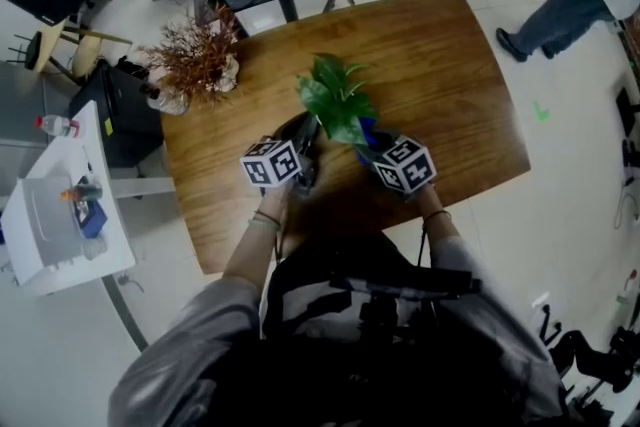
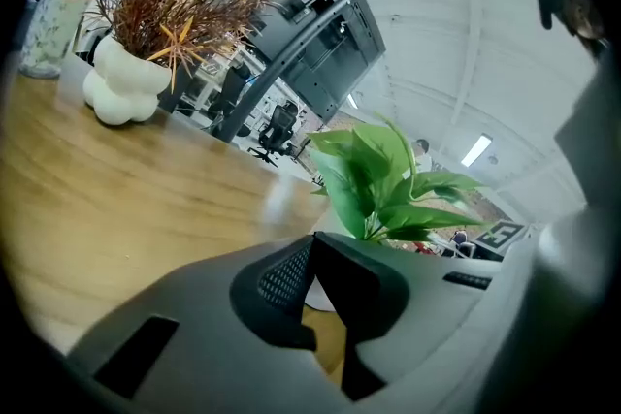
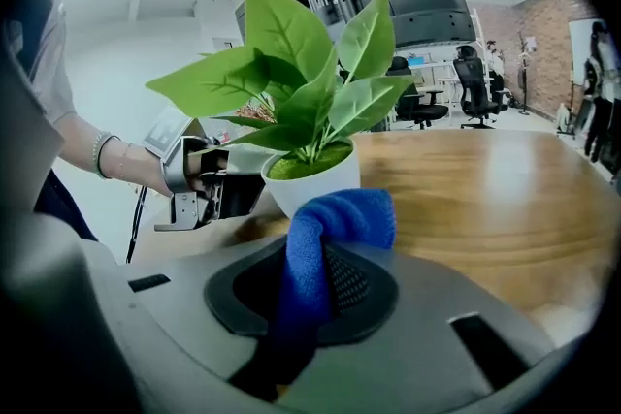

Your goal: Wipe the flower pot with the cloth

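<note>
A white flower pot [image 3: 315, 184] with a green leafy plant [image 1: 335, 100] stands mid-table. My left gripper [image 1: 306, 133] comes at it from the left. In the right gripper view it [image 3: 228, 184] sits against the pot's left side. In its own view the jaws [image 2: 312, 276] are closed on a white bit of the pot [image 2: 313, 294]. My right gripper [image 1: 368, 143] is shut on a blue cloth [image 3: 330, 238]. The folded end of the cloth [image 1: 366, 128] rests against the pot's near side. In the head view the leaves hide the pot.
A white lumpy vase of dried reddish flowers [image 1: 195, 65] [image 2: 121, 82] stands at the far left corner of the wooden table [image 1: 450, 65], beside a clear bottle [image 2: 44, 24]. A white cart [image 1: 60, 205] stands left of the table. A person [image 1: 570, 5] walks at the upper right.
</note>
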A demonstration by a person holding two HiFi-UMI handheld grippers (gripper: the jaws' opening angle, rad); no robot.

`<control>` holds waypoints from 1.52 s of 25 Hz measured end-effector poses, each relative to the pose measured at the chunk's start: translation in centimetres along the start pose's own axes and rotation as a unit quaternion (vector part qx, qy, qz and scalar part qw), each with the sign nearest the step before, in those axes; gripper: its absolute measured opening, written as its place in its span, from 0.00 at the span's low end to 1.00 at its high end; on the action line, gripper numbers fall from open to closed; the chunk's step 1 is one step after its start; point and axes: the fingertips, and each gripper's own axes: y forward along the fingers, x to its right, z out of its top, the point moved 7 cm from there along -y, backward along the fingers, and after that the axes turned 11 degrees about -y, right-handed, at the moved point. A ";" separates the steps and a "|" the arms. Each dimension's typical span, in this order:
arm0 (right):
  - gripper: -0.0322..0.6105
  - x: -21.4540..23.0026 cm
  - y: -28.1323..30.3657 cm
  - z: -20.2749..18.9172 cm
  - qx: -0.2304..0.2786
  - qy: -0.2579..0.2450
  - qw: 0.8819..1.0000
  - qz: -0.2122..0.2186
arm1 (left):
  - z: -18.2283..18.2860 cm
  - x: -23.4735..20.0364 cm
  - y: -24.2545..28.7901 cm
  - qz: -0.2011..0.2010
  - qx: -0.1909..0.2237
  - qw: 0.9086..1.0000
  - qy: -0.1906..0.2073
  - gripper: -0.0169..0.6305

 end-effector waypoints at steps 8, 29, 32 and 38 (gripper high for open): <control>0.14 -0.4 -3.5 -0.1 0.066 0.102 0.990 -0.065 | 0.8 2.0 -2.0 0.000 0.018 1.000 0.023 0.04; 0.14 -5.8 -9.9 0.5 0.177 0.178 0.962 -0.111 | -3.1 11.1 -6.5 -0.053 -0.020 0.990 0.130 0.03; 0.14 -6.0 -10.1 0.6 0.179 0.174 0.962 -0.109 | -3.6 11.5 -6.6 -0.056 -0.026 0.989 0.135 0.04; 0.14 -6.3 -10.5 0.7 0.181 0.166 0.964 -0.105 | -3.5 11.7 -6.7 -0.048 -0.021 0.989 0.138 0.04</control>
